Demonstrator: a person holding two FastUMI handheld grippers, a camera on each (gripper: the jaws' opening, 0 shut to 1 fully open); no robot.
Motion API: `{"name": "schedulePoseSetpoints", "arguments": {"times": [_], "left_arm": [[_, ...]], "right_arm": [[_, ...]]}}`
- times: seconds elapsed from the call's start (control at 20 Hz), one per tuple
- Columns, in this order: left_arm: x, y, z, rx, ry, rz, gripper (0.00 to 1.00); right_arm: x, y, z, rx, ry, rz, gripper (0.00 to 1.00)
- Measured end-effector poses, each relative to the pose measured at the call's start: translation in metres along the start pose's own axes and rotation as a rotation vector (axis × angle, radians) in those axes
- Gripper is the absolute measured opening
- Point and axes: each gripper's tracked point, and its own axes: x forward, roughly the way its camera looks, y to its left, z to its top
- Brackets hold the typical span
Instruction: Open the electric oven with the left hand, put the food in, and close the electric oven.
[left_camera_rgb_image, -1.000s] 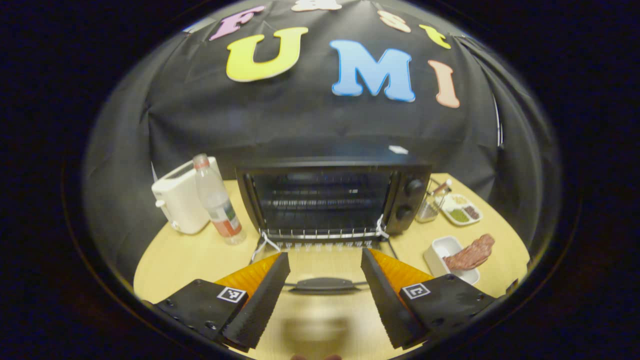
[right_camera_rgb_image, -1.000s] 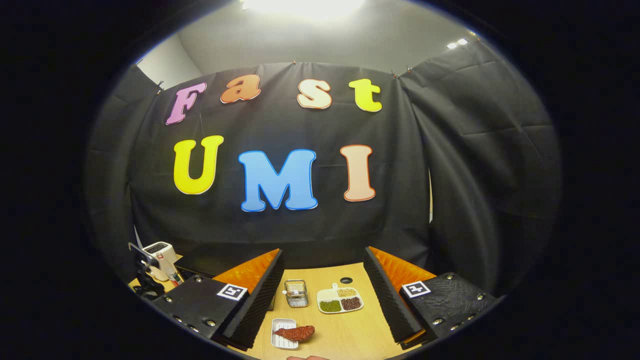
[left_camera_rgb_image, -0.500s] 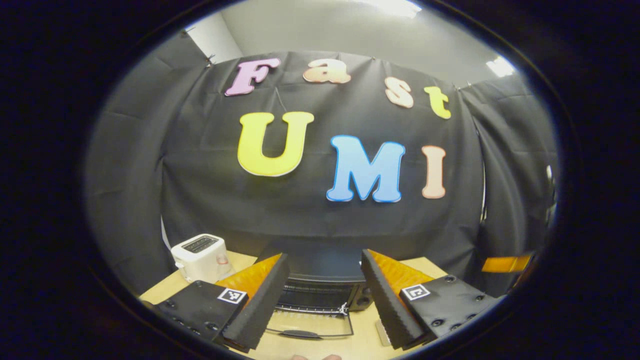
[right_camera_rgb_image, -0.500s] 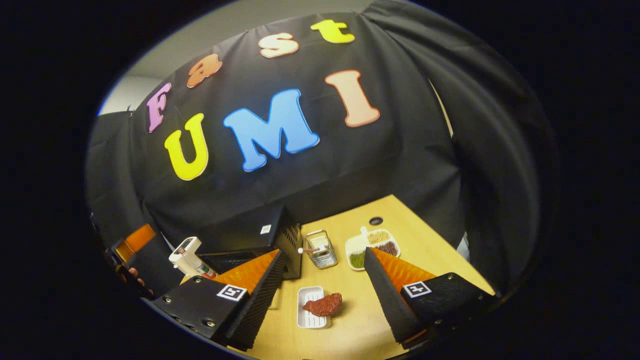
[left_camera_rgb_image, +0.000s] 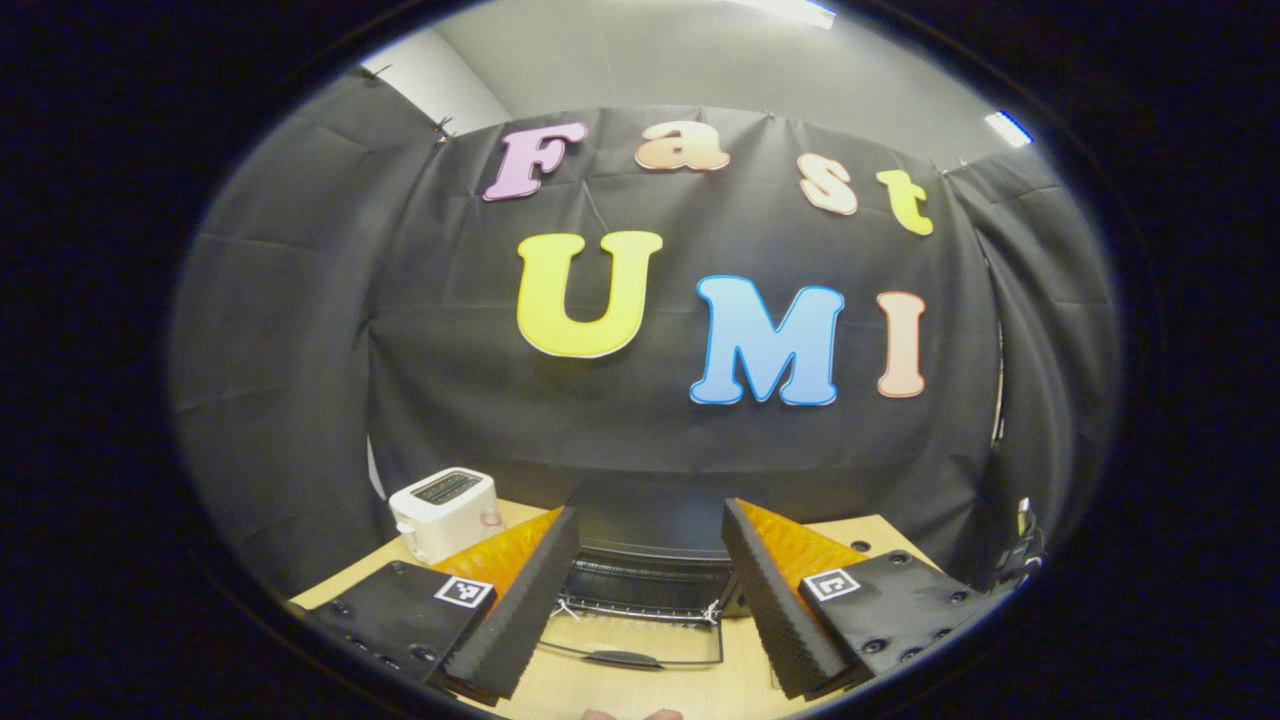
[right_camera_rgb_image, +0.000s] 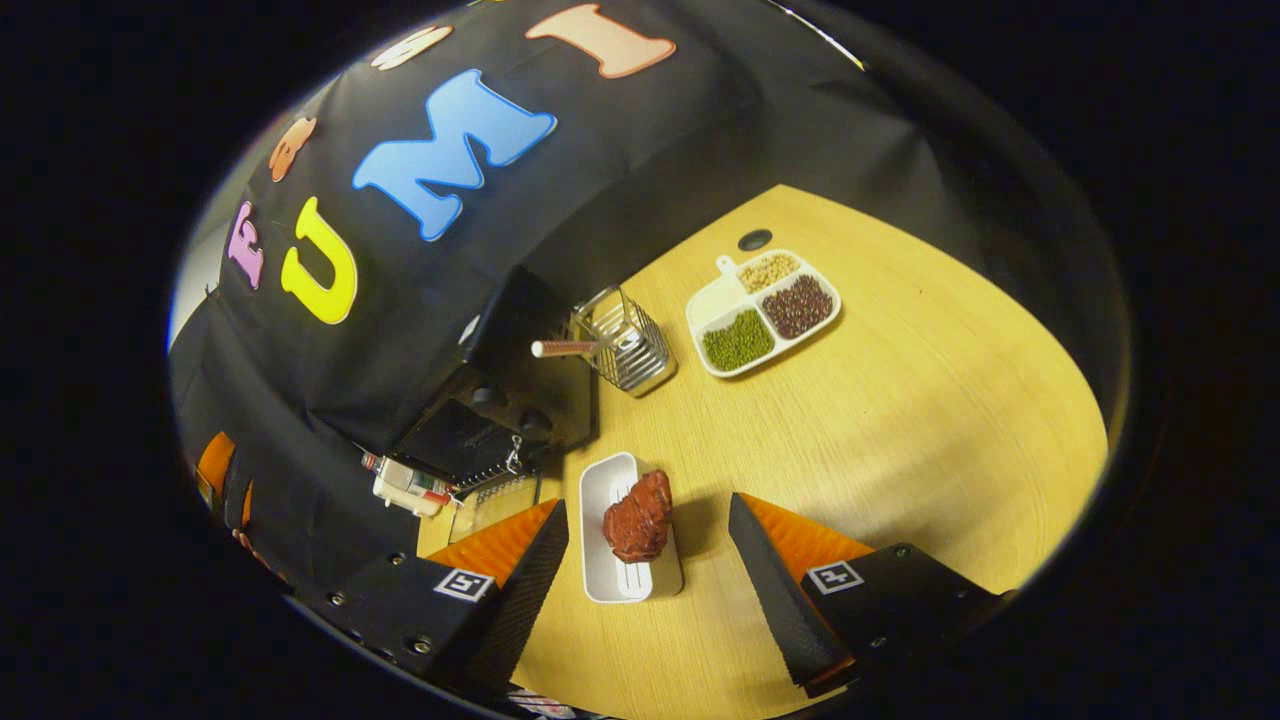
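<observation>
Right gripper (right_camera_rgb_image: 648, 570) now tipped down, jaws wide, reddish-brown lump of meat (right_camera_rgb_image: 638, 516) on white oblong tray (right_camera_rgb_image: 622, 575) between them. Left gripper (left_camera_rgb_image: 648, 600) drawn back, jaws wide, empty; black electric oven (left_camera_rgb_image: 640, 582) ahead, glass door (left_camera_rgb_image: 635, 640) dropped open. Grasp next, likely.

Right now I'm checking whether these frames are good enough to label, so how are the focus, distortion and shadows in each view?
Left gripper view: sharp, strong fisheye bowing of the wall cloth; oven sits small and dim behind the open left tongs. Right gripper view: tilted, table brightly lit, meat crisp on its white tray, casting a soft shadow rightward.
</observation>
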Motion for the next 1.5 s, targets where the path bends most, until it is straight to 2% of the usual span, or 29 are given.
{"name": "schedulePoseSetpoints", "arguments": {"times": [0.1,0.15,0.25,0.35,0.45,0.5,0.65,0.7,0.85,1.05,1.3,1.5], "left_arm": [[-0.004,0.002,-0.003,-0.010,0.012,0.028,0.97],[-0.005,0.003,-0.005,-0.015,0.020,0.043,1.00],[-0.011,0.006,-0.006,-0.024,0.027,0.075,1.00],[-0.016,0.009,-0.003,-0.019,0.016,0.104,1.00],[-0.018,0.010,0.002,-0.006,0.003,0.114,1.00],[-0.020,0.011,0.003,0.001,0.001,0.112,1.00],[-0.015,0.017,0.007,0.016,0.000,0.098,1.00],[-0.013,0.019,0.009,0.010,-0.002,0.087,1.00],[0.002,0.022,0.008,-0.002,0.001,0.032,1.00],[0.021,0.036,0.016,-0.033,-0.016,-0.028,1.00],[0.031,0.053,0.032,-0.053,-0.044,-0.119,0.99],[0.031,0.067,0.034,0.004,-0.059,-0.180,0.99]], "right_arm": [[0.017,-0.002,-0.007,0.032,0.050,0.046,0.98],[0.025,-0.005,-0.008,0.041,0.066,0.054,0.98],[0.041,-0.005,-0.012,0.054,0.093,0.075,0.98],[0.052,-0.004,-0.018,0.080,0.130,0.094,0.83],[0.059,-0.002,-0.019,0.104,0.134,0.121,0.81],[0.059,-0.005,-0.014,0.128,0.123,0.107,0.48],[0.050,0.009,-0.007,0.172,0.099,0.136,0.18],[0.054,0.012,-0.005,0.174,0.092,0.128,0.12],[0.047,0.023,-0.003,0.184,0.075,0.133,0.11],[0.013,0.055,0.009,0.237,0.016,0.193,0.11],[-0.032,0.120,0.021,0.326,-0.074,0.325,0.11],[-0.029,0.175,0.023,0.381,-0.111,0.426,0.11]]}}
